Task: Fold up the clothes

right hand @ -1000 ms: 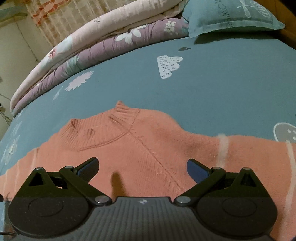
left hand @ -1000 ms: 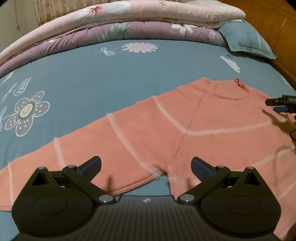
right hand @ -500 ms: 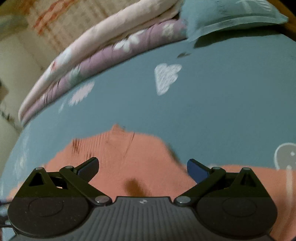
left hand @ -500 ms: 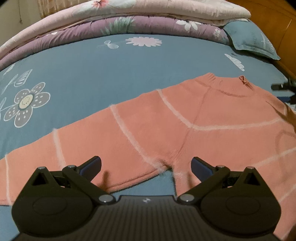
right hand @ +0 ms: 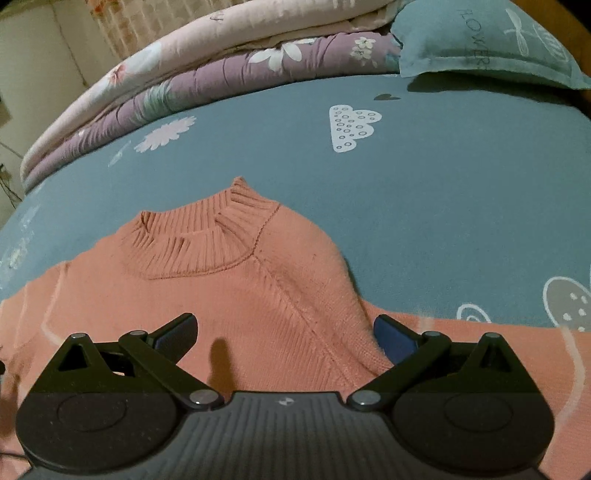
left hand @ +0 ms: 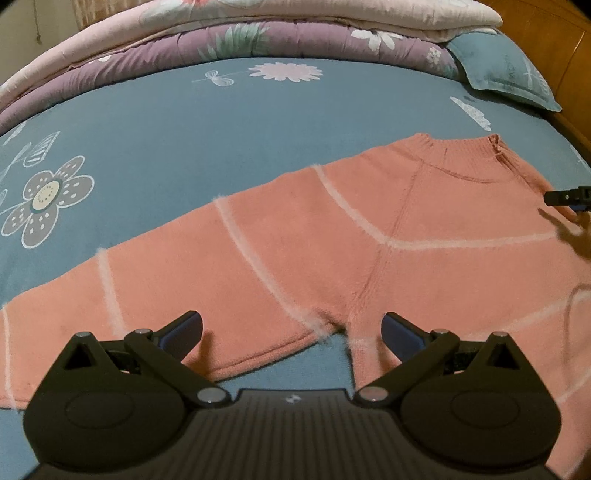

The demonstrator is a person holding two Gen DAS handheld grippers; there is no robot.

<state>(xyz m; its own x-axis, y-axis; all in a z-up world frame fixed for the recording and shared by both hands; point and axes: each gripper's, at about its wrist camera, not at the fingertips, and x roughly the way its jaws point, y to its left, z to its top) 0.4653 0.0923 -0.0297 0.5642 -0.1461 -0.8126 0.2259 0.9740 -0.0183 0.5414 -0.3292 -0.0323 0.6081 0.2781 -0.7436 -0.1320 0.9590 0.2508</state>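
Observation:
A salmon-pink knit sweater (left hand: 332, 251) with thin white stripes lies spread flat on the blue bed sheet, its ribbed collar (left hand: 458, 155) at the far side and one sleeve stretching out to the left. My left gripper (left hand: 291, 330) is open and empty, low over the sweater's armpit where sleeve and body meet. My right gripper (right hand: 284, 334) is open and empty, low over the sweater's (right hand: 229, 295) shoulder seam just below the collar (right hand: 207, 236). One of its fingers (left hand: 565, 197) shows at the right edge of the left wrist view.
The blue bed sheet (left hand: 221, 129) with flower and cloud prints surrounds the sweater. Folded purple and pink quilts (left hand: 258, 33) are stacked along the far side. A blue pillow (right hand: 480, 40) lies at the far right, with a wooden headboard (left hand: 554, 48) behind it.
The left gripper's view has tilted down and drawn back a little over the sleeve. The right gripper swung away from the collar, then came back nearer over the shoulder seam. Both stayed open.

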